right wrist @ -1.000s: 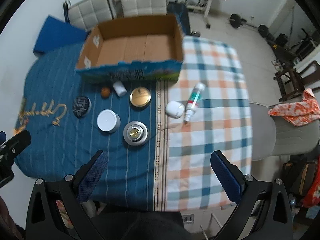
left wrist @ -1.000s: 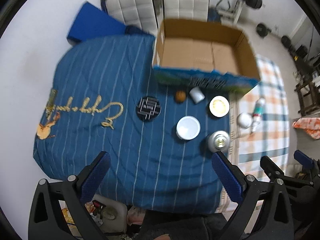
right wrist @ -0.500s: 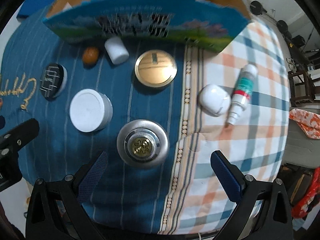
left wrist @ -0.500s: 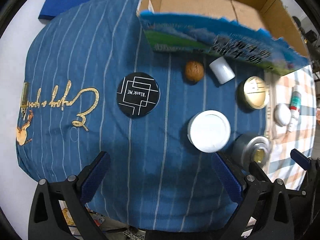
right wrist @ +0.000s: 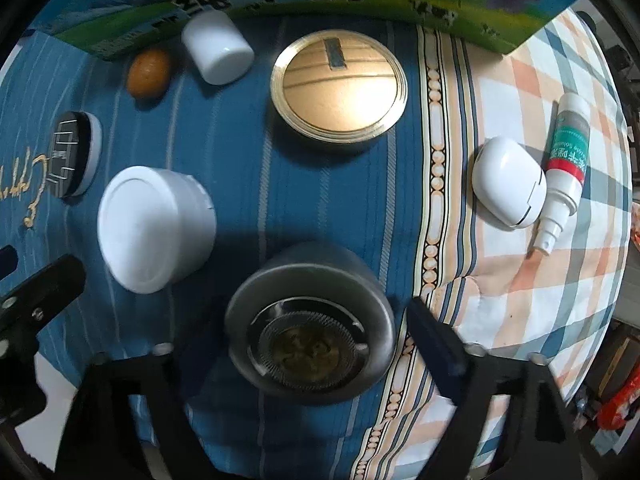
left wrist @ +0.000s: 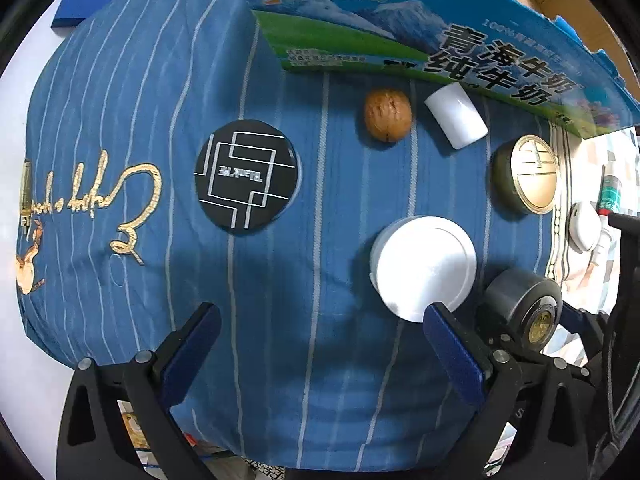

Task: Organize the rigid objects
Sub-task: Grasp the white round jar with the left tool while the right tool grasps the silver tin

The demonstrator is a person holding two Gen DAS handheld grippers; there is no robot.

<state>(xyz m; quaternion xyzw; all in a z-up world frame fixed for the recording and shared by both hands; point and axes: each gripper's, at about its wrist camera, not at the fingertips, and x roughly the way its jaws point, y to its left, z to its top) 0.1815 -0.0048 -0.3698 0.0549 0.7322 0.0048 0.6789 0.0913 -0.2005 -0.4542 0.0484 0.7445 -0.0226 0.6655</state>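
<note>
Both grippers are sinking toward the cloth, your right gripper closing around the silver tin but not yet pressing, left gripper gaping empty; off-centre pads are risking tipping it.

- Left wrist camera looks straight down, close over the blue striped cloth.
- Right wrist camera, also downward, sits closer; both share the round white lidded jar.

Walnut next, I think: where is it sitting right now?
In the left wrist view the walnut lies on the blue striped cloth, just below the milk carton box, directly left of the small white cap.
</note>
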